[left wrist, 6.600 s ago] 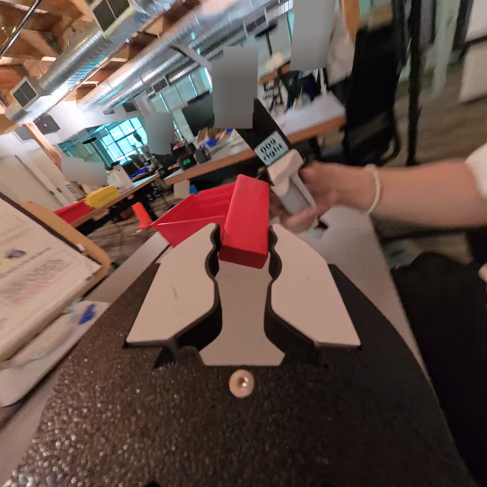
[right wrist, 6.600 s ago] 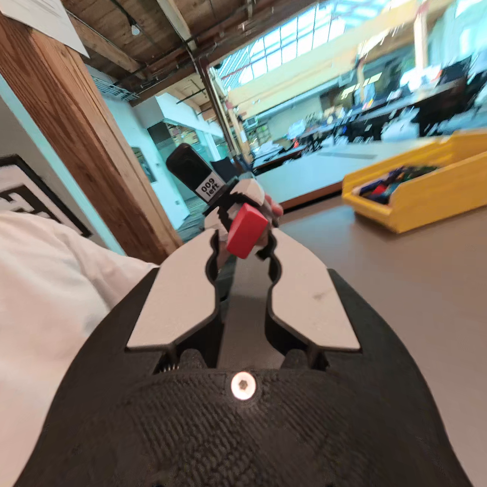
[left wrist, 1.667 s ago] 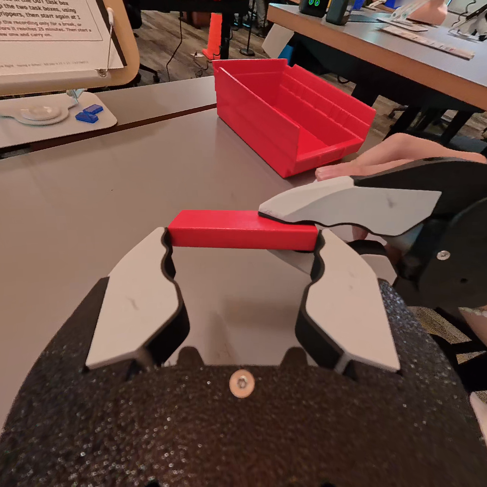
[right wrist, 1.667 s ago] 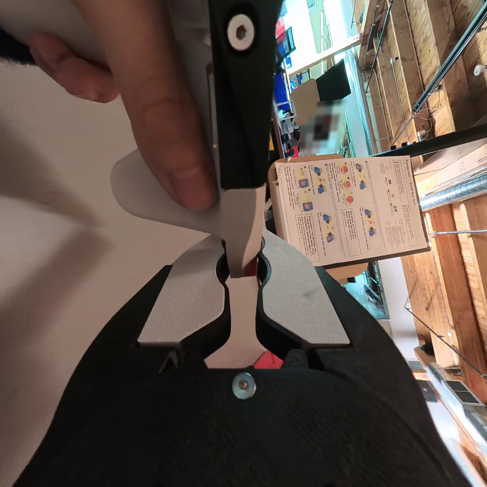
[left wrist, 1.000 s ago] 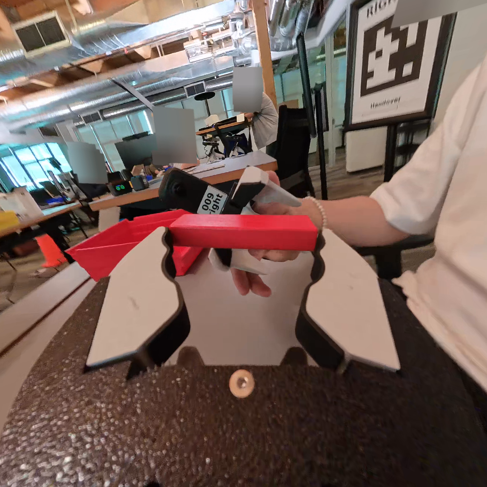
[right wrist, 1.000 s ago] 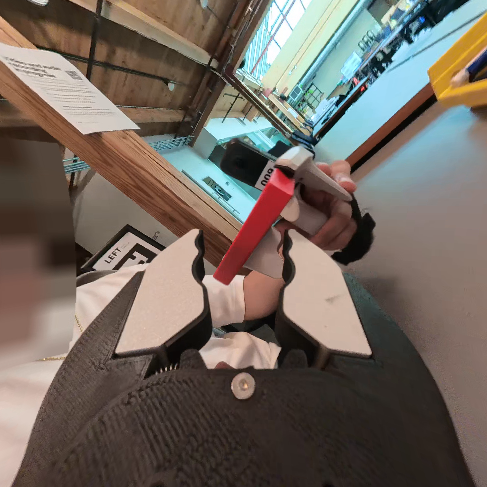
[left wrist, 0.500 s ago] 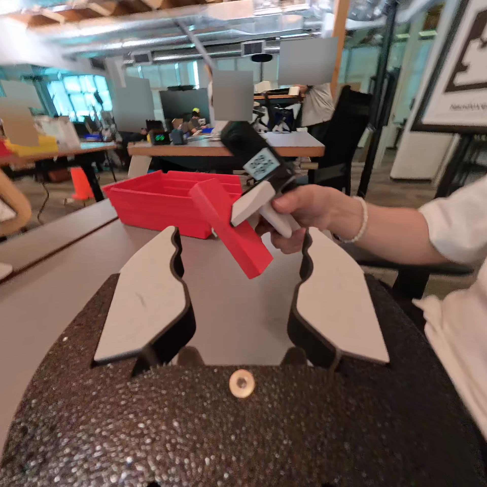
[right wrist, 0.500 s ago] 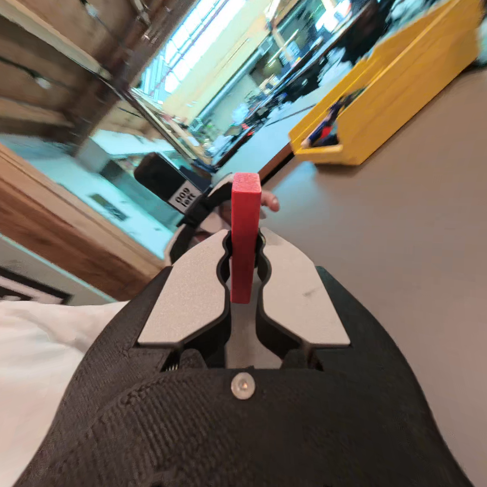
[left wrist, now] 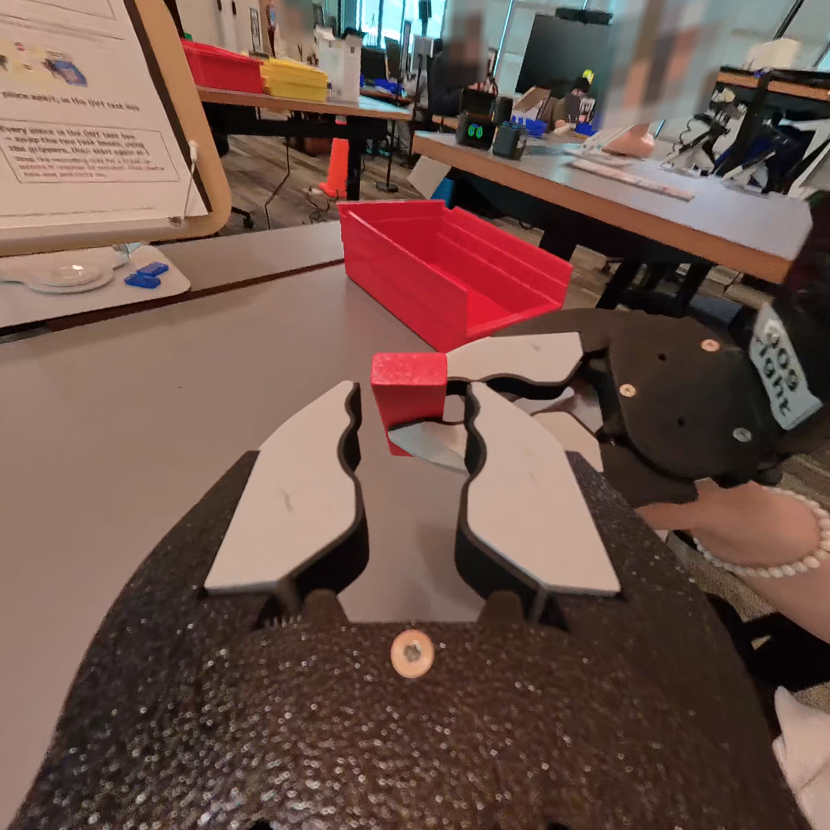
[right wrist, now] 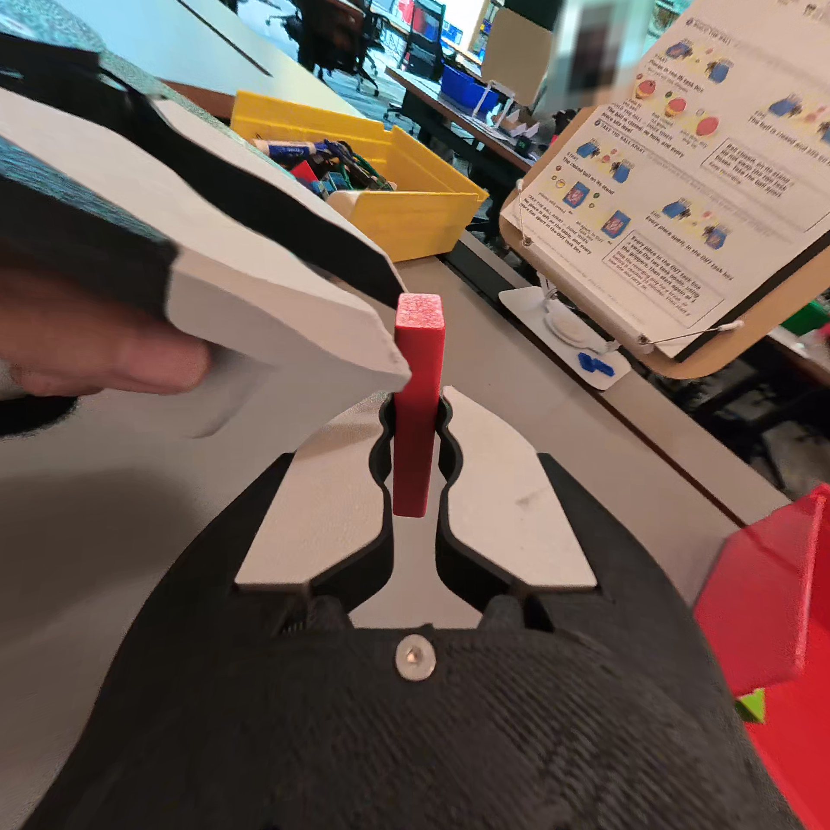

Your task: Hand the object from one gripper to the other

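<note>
- Above the table (left wrist: pixel 179 426), the right gripper (right wrist: pixel 415 442) is clamped on the red block (right wrist: pixel 417 404), which stands upright between its fingers with the top end poking out.
- Half a second back the left gripper (left wrist: pixel 411 404) sat well off with its jaws spread wide; now it has come in and narrowed around the block's free end.
- Seen from the left wrist, a gap shows on the left finger's side, so it is partly open and holds nothing yet; the right side I cannot tell.
- Block sits in the air, near the red bin (left wrist: pixel 449 269), not on the table.
- My read: the block is about to pass back to the left gripper. Left must close firmly before right lets go, or the block may drop.
</note>
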Demonstrator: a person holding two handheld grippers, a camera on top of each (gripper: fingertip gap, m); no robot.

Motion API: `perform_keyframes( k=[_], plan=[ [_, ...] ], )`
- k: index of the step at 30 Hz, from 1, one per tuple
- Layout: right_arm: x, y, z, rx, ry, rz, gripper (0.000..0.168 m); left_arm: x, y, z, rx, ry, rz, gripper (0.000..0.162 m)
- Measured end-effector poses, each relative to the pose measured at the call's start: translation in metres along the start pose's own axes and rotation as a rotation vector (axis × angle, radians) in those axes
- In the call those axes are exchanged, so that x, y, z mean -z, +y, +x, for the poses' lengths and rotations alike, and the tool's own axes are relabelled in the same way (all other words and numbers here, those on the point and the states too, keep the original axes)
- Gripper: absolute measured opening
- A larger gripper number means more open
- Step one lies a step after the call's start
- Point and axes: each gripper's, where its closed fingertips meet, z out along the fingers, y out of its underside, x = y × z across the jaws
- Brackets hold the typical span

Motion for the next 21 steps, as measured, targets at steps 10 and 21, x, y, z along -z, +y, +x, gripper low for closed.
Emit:
perform_keyframes(
  k=[10,21],
  plan=[
    [-0.006,0.012,-0.002,0.067,0.041,-0.065,0.016,-0.010,0.015,-0.008,0.013,0.040,-0.007,0.031],
    [0.039,-0.024,-0.038,-0.414,-0.692,0.138,0.060,0.045,-0.020,0.023,-0.069,0.594,0.214,0.030]
  ],
)
